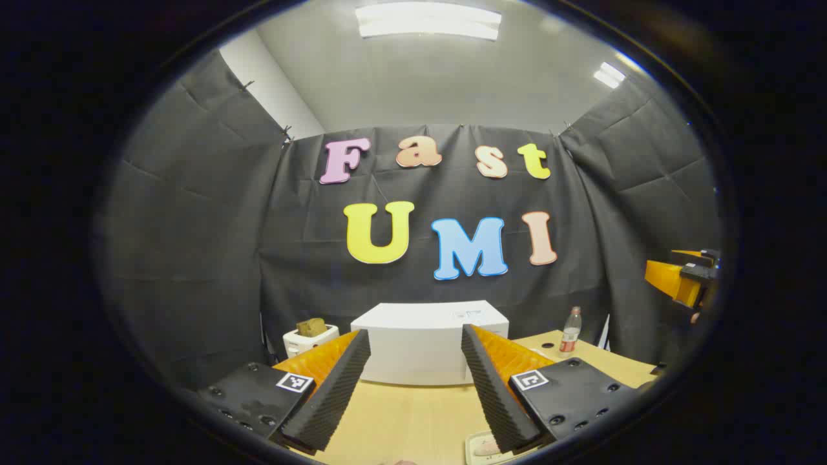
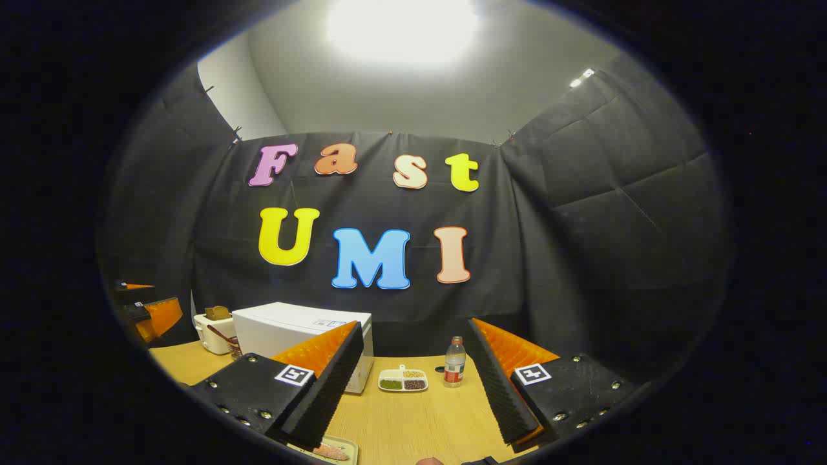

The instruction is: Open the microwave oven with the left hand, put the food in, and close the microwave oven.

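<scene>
Low in the middle of the left gripper view sat the white microwave oven [image 1: 429,342], door shut, framed between the spread fingers of the left gripper [image 1: 413,394], which grasped nothing. Nothing done so far, by the look of it: door not opened, food not moved, so opening, loading and closing all left to do. Down at the bottom edge of the right gripper view peeked a tray of food [image 2: 326,450], half cut off and partly under a finger, so hard to say what kind. Saw the right gripper [image 2: 413,394] spread wide and holding nothing too. Beside the microwave stood a toaster [image 1: 309,337], and further right a bottle [image 2: 455,361] near a small divided dish [image 2: 403,380]. Could not make out the door handle from this side.
</scene>
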`<state>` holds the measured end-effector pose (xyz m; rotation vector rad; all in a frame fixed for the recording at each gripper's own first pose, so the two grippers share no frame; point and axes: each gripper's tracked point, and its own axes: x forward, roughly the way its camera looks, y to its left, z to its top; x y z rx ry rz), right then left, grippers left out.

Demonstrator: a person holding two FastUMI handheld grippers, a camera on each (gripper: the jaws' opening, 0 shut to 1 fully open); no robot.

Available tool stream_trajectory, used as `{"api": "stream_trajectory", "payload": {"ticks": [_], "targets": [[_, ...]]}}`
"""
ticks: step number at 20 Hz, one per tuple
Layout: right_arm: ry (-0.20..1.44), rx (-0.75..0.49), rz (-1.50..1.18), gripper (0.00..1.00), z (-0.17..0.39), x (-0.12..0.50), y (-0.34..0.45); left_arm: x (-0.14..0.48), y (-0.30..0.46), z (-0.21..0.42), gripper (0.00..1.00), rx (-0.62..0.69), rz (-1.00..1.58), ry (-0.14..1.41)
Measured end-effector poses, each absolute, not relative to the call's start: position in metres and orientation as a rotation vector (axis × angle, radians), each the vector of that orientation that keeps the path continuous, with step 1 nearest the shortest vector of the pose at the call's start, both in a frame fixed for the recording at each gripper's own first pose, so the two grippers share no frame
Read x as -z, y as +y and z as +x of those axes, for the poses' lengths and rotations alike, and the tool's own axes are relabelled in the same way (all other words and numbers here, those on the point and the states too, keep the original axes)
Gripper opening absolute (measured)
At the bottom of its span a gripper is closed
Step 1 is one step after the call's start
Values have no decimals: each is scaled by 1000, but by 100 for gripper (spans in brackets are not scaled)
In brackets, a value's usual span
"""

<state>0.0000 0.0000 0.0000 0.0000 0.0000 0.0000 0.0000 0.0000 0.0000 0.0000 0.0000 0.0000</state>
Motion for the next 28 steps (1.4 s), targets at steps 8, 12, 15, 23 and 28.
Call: {"api": "stream_trajectory", "payload": {"ticks": [8,12,15,23,28], "targets": [[5,-31,14,97,2,6,-6,0,-5,-4,95,-27,17,4],[4,-45,18,97,4,6,-15,-2,-18,-10,97,-33,30,0],[-5,-69,39,97,3,3,-21,-1,-32,-12,95,-39,34,-9],[-15,-41,34,97,1,2,-53,0,-69,22,97,9,30,-17],[-1,26,32,97,6,6,-67,11,-85,70,96,63,21,-21]]}}
